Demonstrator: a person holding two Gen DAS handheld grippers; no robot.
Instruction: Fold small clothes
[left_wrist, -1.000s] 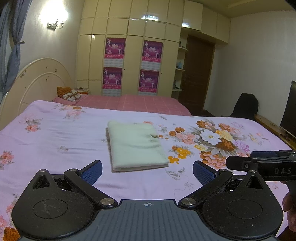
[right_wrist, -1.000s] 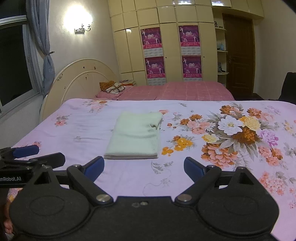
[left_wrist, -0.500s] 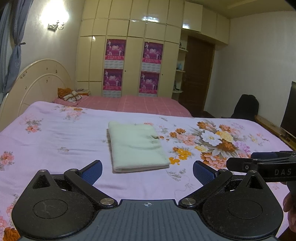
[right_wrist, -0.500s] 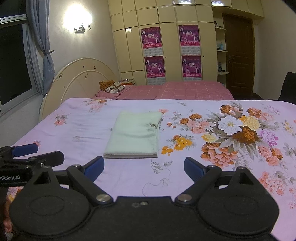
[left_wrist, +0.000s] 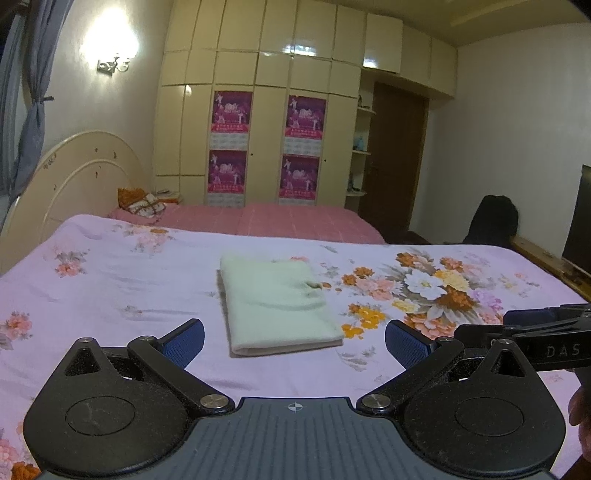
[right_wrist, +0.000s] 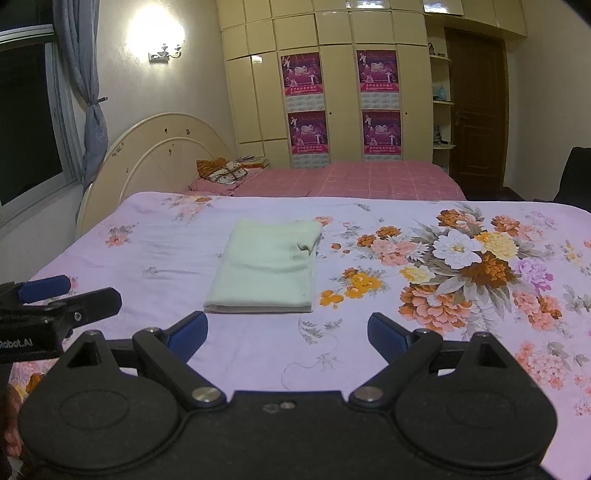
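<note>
Two tools spread wide, left tool (left_wrist: 294, 341), right tool (right_wrist: 287, 330), folded green cloth (right_wrist: 266, 266) ahead on floral bedspread (right_wrist: 461, 258), untouched.

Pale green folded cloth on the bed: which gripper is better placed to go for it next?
Left, marginally. The pale green folded cloth lies centred between the open left hand-held gripper jaws; it sits left of centre for the open right hand-held gripper. Neither touches it.
</note>
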